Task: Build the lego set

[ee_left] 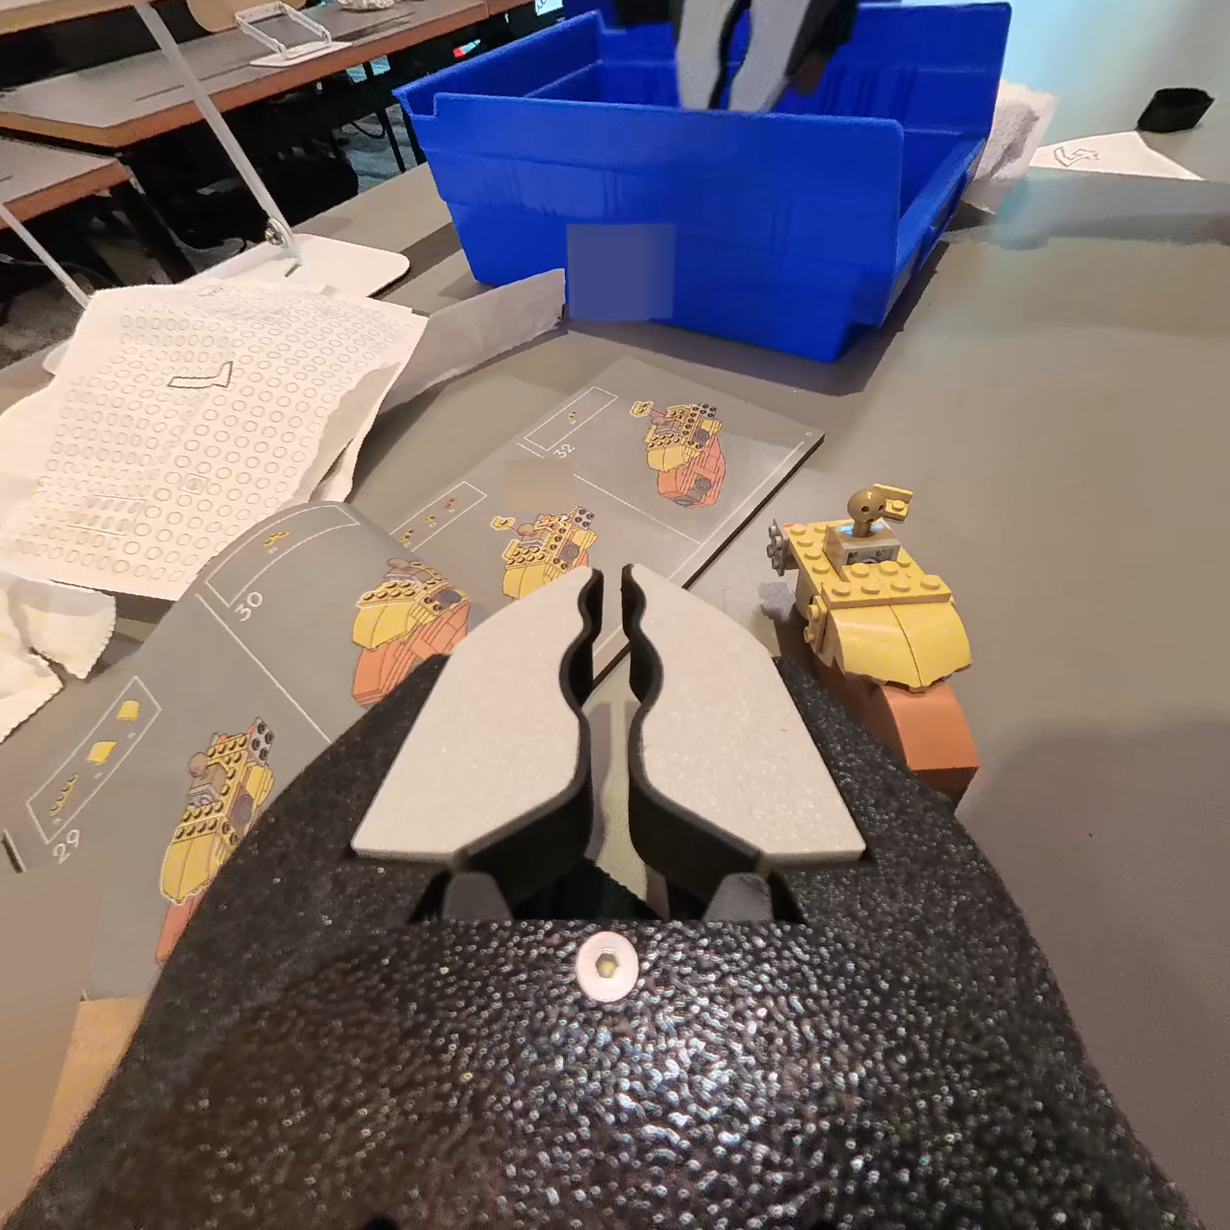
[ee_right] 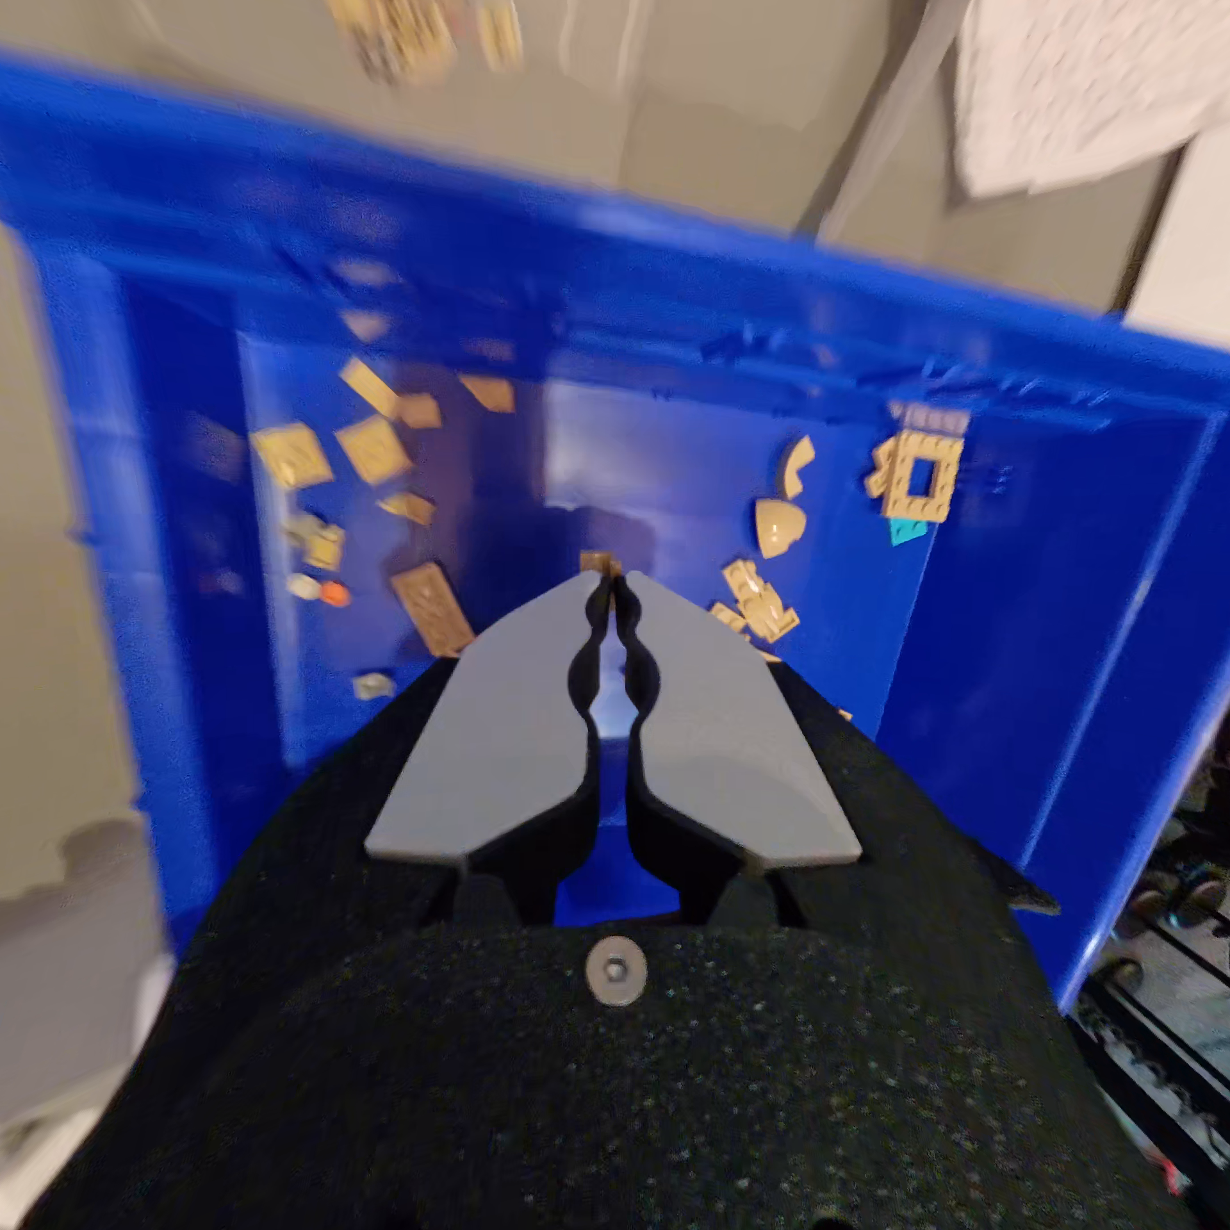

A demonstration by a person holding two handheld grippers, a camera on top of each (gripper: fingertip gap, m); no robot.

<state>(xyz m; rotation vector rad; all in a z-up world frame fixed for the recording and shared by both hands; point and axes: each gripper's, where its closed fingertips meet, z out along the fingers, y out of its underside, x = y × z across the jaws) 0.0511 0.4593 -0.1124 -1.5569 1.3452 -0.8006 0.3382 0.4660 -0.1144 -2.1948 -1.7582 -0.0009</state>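
A partly built yellow and brown lego model (ee_left: 872,612) stands on the grey table, just right of my left gripper (ee_left: 612,576). The left gripper hovers over the open instruction booklet (ee_left: 599,479), its jaws nearly closed with nothing between them. My right gripper (ee_right: 611,584) is inside the blue bin (ee_right: 1065,599), shut on a small tan lego piece (ee_right: 599,562) at its tips. It also shows blurred in the left wrist view (ee_left: 725,53), above the blue bin (ee_left: 699,219). Several loose tan pieces (ee_right: 373,446) lie on the bin floor.
A white paper sheet with a stud grid (ee_left: 193,426) lies left of the booklet. A white stand base (ee_left: 333,266) sits behind it. A tan frame piece (ee_right: 922,479) and a teal piece (ee_right: 905,530) lie at the bin's right. Desks stand beyond the table. Some 30 cm of space lies between my two pairs of fingers.
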